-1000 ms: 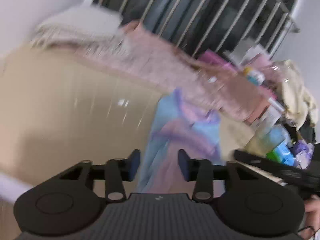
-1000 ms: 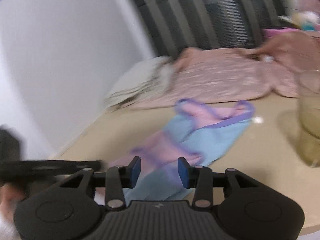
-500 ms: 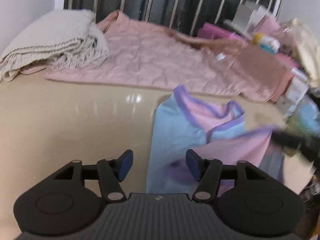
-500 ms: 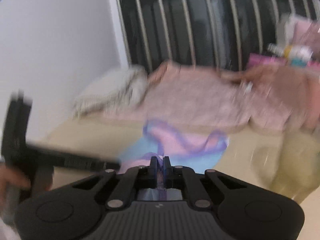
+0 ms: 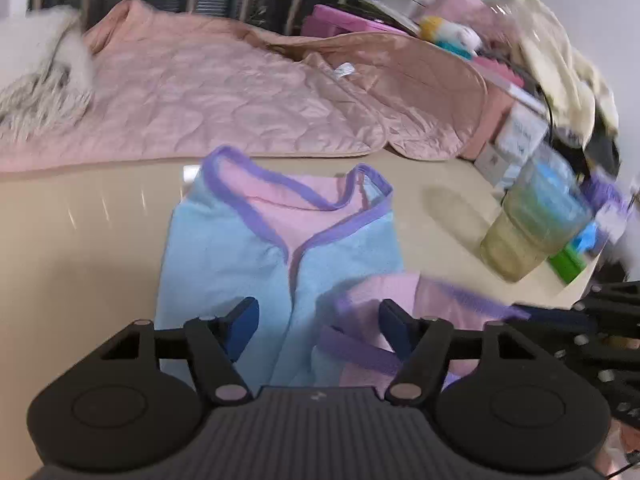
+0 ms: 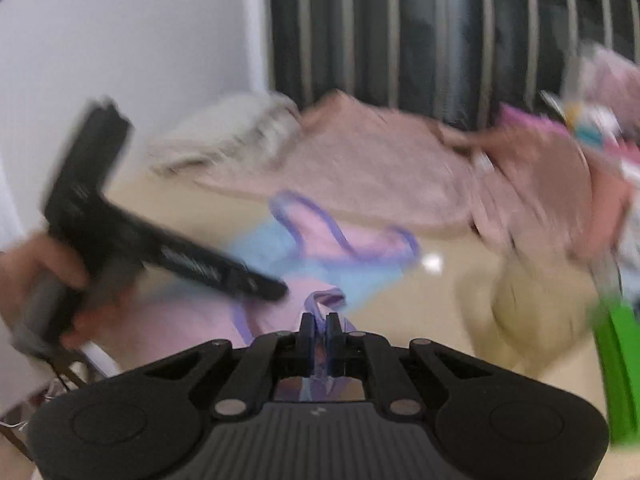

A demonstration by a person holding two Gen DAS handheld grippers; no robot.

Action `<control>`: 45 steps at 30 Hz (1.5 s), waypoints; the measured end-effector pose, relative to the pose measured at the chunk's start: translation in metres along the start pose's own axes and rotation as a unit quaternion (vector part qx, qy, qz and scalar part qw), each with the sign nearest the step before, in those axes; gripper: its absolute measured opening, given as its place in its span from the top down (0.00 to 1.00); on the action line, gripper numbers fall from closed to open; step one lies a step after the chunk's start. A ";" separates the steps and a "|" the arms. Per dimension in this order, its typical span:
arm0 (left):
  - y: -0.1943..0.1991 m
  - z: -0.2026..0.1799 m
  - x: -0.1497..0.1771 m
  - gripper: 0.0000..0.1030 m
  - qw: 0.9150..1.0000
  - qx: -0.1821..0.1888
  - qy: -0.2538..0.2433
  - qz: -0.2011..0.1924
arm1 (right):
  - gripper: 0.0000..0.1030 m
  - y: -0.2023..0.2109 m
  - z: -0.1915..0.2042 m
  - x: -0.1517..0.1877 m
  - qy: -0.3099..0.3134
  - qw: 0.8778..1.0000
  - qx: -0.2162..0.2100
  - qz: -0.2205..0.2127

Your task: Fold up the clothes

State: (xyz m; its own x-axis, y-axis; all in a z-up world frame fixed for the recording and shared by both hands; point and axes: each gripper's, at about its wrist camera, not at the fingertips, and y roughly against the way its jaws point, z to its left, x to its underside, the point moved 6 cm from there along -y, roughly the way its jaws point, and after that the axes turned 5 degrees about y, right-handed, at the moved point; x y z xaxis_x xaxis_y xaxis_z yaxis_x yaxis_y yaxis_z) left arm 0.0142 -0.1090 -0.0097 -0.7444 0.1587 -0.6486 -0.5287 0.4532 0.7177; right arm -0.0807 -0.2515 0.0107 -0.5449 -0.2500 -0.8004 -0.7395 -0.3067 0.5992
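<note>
The garment (image 5: 248,252), light blue with a pink lining and purple trim, lies flat on the beige table (image 5: 80,240), neckline toward the far side. The left gripper (image 5: 318,322) is held low over the near part of the garment, level and pointing along it toward the neckline; its jaws stand wide apart with nothing between them, and blue cloth shows in the gap. In the right wrist view the left gripper appears as a black, motion-blurred body at the left, angled down toward the garment, with the left hand (image 6: 44,280) wrapped around its grip. The right gripper (image 6: 319,326) is low at the garment's right edge; its jaws are closed on a fold of purple trim (image 6: 326,298), which rises just beyond the fingertips. In the left wrist view a pink flap (image 5: 404,300) with a purple edge is drawn out to the right, toward the black frame of the right gripper at the picture's right edge. A pink quilt (image 5: 224,96) lies behind the garment, a white throw (image 5: 44,76) at its left end. A cup (image 5: 532,232) stands right of the garment, apart from it.
</note>
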 end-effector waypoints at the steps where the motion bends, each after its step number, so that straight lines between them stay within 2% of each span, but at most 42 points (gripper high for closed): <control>1: -0.002 -0.007 0.002 0.49 1.000 -0.007 -0.017 0.003 | 0.95 -0.005 -0.003 0.008 -0.009 1.000 0.010 0.010; 2: -0.002 -0.013 0.003 0.70 0.999 -0.008 -0.031 0.005 | 0.91 -0.008 -0.006 0.014 -0.019 1.000 0.012 0.014; 3: -0.002 -0.019 0.005 0.82 0.999 -0.005 -0.041 0.010 | 0.90 -0.011 -0.009 0.019 -0.033 0.999 0.012 0.015; 4: 0.000 -0.023 0.006 0.85 0.999 -0.008 -0.047 0.011 | 0.82 -0.014 -0.011 0.023 -0.048 0.999 0.013 0.017; 5: 0.006 -0.025 0.007 0.95 0.999 -0.018 -0.049 0.001 | 0.70 -0.015 -0.013 0.026 -0.058 0.998 0.013 0.021; 6: 0.015 -0.024 0.008 0.95 0.998 -0.030 -0.050 -0.017 | 0.67 -0.017 -0.015 0.027 -0.066 0.997 0.014 0.024; 8: 0.039 -0.020 0.008 0.95 0.997 -0.036 -0.032 -0.068 | 0.71 -0.018 -0.014 0.030 -0.069 0.997 0.006 0.019; 9: 0.054 -0.016 0.009 0.95 0.995 -0.029 -0.012 -0.097 | 0.77 -0.020 -0.011 0.031 -0.065 0.998 -0.001 0.016; 10: 0.066 -0.012 0.012 0.95 0.993 -0.025 0.005 -0.117 | 0.93 -0.022 -0.009 0.032 -0.061 0.998 -0.008 0.013; 11: 0.076 -0.008 0.016 0.95 0.991 -0.031 0.011 -0.127 | 0.93 -0.021 -0.005 0.032 -0.059 0.998 -0.009 0.013; 13: 0.092 0.001 0.030 0.95 0.989 -0.050 0.012 -0.138 | 0.95 -0.019 0.002 0.022 -0.045 0.999 0.009 -0.013; 14: 0.099 0.006 0.039 0.92 0.989 -0.060 0.011 -0.135 | 0.95 -0.015 0.006 0.015 -0.035 0.999 0.019 -0.030; 16: 0.108 0.015 0.058 0.67 0.989 -0.080 0.012 -0.124 | 0.95 -0.003 0.017 0.001 -0.004 0.996 0.041 -0.078; 17: 0.113 0.016 0.063 0.50 0.989 -0.082 0.009 -0.126 | 0.95 0.005 0.026 -0.004 0.025 0.993 0.046 -0.103; 18: 0.118 0.017 0.064 0.45 0.988 -0.080 0.003 -0.132 | 0.95 0.013 0.035 -0.009 0.055 0.989 0.050 -0.128; 19: 0.122 0.016 0.062 0.45 0.987 -0.075 -0.009 -0.139 | 0.95 0.018 0.044 -0.011 0.087 0.985 0.048 -0.141; 20: 0.126 0.011 0.057 0.38 0.987 -0.066 -0.025 -0.145 | 0.95 0.023 0.053 -0.013 0.119 0.980 0.045 -0.154; 21: 0.128 0.007 0.052 0.22 0.986 -0.057 -0.043 -0.149 | 0.95 0.025 0.061 -0.014 0.149 0.975 0.044 -0.160; 22: 0.127 0.002 0.044 0.14 0.985 -0.045 -0.060 -0.153 | 0.95 0.027 0.069 -0.014 0.182 0.969 0.044 -0.164; 23: 0.125 -0.003 0.037 0.09 0.984 -0.033 -0.077 -0.158 | 0.95 0.030 0.075 -0.013 0.201 0.964 0.042 -0.169; 25: 0.117 -0.017 0.027 0.09 0.979 -0.003 -0.125 -0.161 | 0.95 0.040 0.084 -0.009 0.232 0.956 0.035 -0.179; 27: 0.110 -0.033 0.020 0.09 0.971 0.029 -0.180 -0.157 | 0.95 0.054 0.085 -0.006 0.244 0.950 0.023 -0.193; 28: 0.107 -0.043 0.021 0.09 0.964 0.048 -0.213 -0.153 | 0.95 0.065 0.085 -0.003 0.250 0.947 0.014 -0.202; 31: 0.094 -0.072 0.033 0.09 0.932 0.096 -0.319 -0.140 | 0.95 0.080 0.080 0.003 0.263 0.946 0.000 -0.192; 32: 0.085 -0.079 0.037 0.11 0.925 0.096 -0.343 -0.127 | 0.95 0.082 0.078 0.004 0.265 0.946 0.003 -0.187; 34: 0.063 -0.086 0.041 0.41 0.918 0.082 -0.375 -0.095 | 0.95 0.081 0.071 0.005 0.261 0.948 0.015 -0.180; 35: 0.051 -0.084 0.039 0.82 0.922 0.066 -0.374 -0.078 | 0.95 0.079 0.068 0.006 0.257 0.950 0.021 -0.177; 36: 0.042 -0.081 0.035 0.98 0.928 0.049 -0.362 -0.067 | 0.95 0.080 0.066 0.006 0.251 0.951 0.027 -0.177; 39: 0.042 -0.065 0.012 1.00 0.945 0.032 -0.311 -0.100 | 0.95 0.072 0.055 0.001 0.225 0.958 0.038 -0.172; 42: 0.072 -0.047 -0.036 1.00 0.949 -0.008 -0.270 -0.165 | 0.95 0.046 0.043 -0.025 0.211 0.963 0.045 -0.160; 45: 0.103 -0.028 -0.084 1.00 0.945 -0.049 -0.227 -0.229 | 0.95 0.076 0.056 -0.108 0.247 0.934 0.093 -0.242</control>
State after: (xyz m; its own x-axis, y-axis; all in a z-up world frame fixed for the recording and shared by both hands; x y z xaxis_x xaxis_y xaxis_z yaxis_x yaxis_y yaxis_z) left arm 0.0105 -0.1004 0.1263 -0.1882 0.3364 -0.9227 -0.8050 0.4855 0.3411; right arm -0.1001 -0.1968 0.1417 0.0862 -0.5299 -0.8437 -0.9331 -0.3398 0.1181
